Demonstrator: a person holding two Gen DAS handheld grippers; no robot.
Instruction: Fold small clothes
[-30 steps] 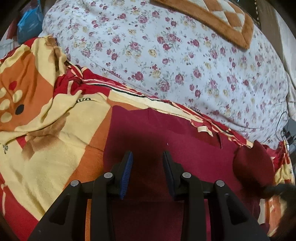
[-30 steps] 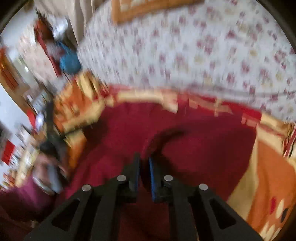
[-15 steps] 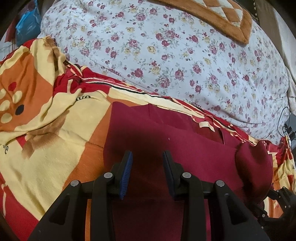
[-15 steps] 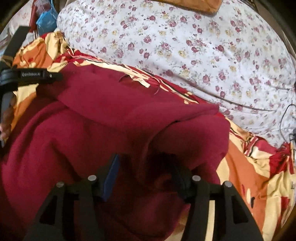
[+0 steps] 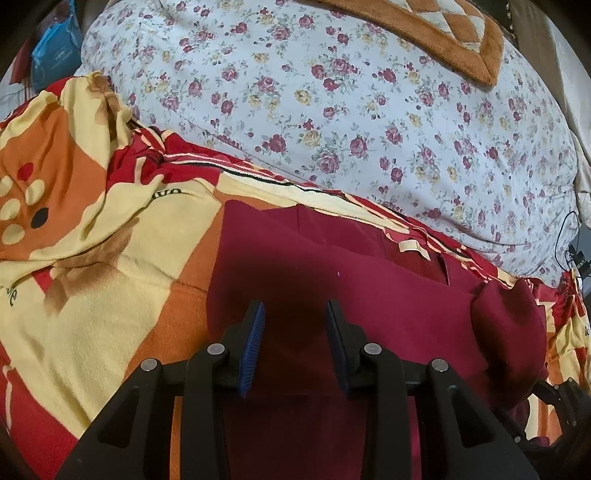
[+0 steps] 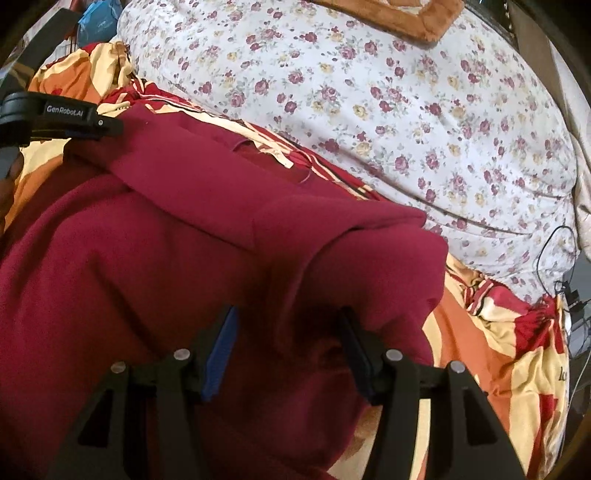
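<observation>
A maroon garment (image 5: 369, 306) lies flat on an orange, yellow and red blanket (image 5: 92, 258). My left gripper (image 5: 294, 306) stands open low over its left part, with only flat cloth under the gap. On the garment's right side a sleeve (image 6: 376, 266) is folded over onto the body (image 6: 166, 240). My right gripper (image 6: 288, 312) is over that fold. Its jaws are opening, and the cloth bulges between them without being pinched. In the right wrist view the left gripper (image 6: 62, 118) shows at the far left edge of the garment.
A floral duvet (image 5: 369, 110) bulges behind the garment, with a brown quilted cover (image 5: 443, 33) on top. A blue bag (image 5: 51, 55) sits at the far left. Black cables (image 6: 554, 251) hang at the right edge. The blanket (image 6: 498, 350) continues to the right.
My right gripper went from shut to open and swung round over the garment's right side, leaving the sleeve folded there. The left gripper has not moved.
</observation>
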